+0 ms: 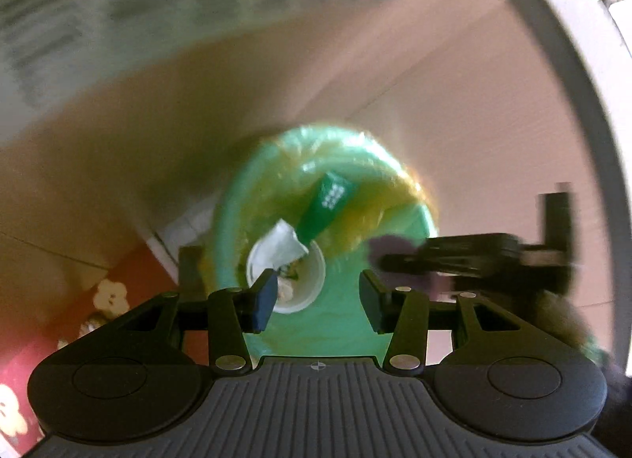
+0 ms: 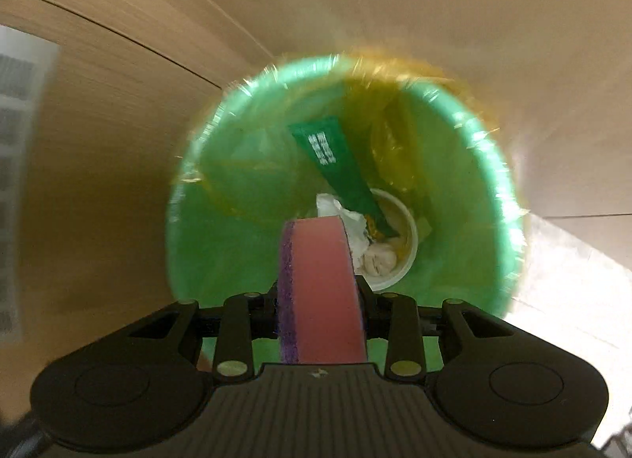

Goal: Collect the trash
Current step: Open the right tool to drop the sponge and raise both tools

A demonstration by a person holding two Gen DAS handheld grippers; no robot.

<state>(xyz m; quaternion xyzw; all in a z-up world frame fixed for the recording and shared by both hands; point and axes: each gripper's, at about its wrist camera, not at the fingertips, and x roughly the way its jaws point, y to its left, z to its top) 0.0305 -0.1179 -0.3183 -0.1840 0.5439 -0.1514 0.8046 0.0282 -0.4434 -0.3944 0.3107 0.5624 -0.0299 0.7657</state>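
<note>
A green bin (image 2: 205, 256) lined with a yellowish bag stands on the floor below both grippers. Inside lie a white paper cup (image 2: 407, 244), a crumpled tissue (image 2: 351, 225) and a green wrapper (image 2: 335, 165). My right gripper (image 2: 320, 300) is shut on a pink sponge (image 2: 320, 284) with a purple scouring side, held over the bin's mouth. In the left wrist view the same bin (image 1: 347, 323), cup (image 1: 308, 284) and wrapper (image 1: 324, 205) show. My left gripper (image 1: 316, 300) hangs open above them with nothing between its fingers. The right gripper (image 1: 379, 256) enters blurred from the right.
Pale tiled floor (image 2: 454, 23) surrounds the bin. A red mat with white flowers (image 1: 98, 300) lies at the lower left of the left wrist view. A dark curved rim (image 1: 568, 74) crosses the right side there. A grey patterned surface (image 1: 47, 23) is at the upper left.
</note>
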